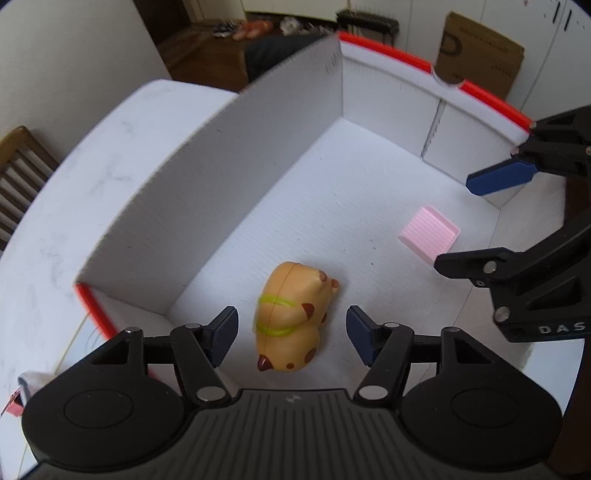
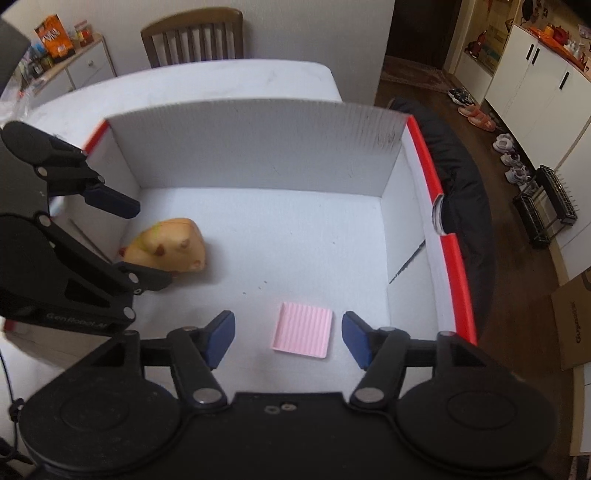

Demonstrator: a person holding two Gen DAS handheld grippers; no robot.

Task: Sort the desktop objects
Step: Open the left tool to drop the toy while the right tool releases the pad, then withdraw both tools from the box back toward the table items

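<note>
A white tabletop (image 2: 229, 79) with faint grey marks fills the near ground. Beyond its far edge a wooden slat-backed chair (image 2: 192, 37) stands against a plain white wall (image 2: 314, 26). To the left a white cabinet (image 2: 86, 68) carries an orange box (image 2: 53, 35) and jars. On the right the floor (image 2: 413, 92) is dark brown wood, running to a dark doorway (image 2: 421, 29). Several pairs of shoes (image 2: 476, 114) lie along tall white cupboards (image 2: 528, 77) with black handles, and a black wire rack (image 2: 546, 206) stands just beside them. A brown cardboard box (image 1: 476, 51) leans against white panelling in the left wrist view. The light is soft and even.
</note>
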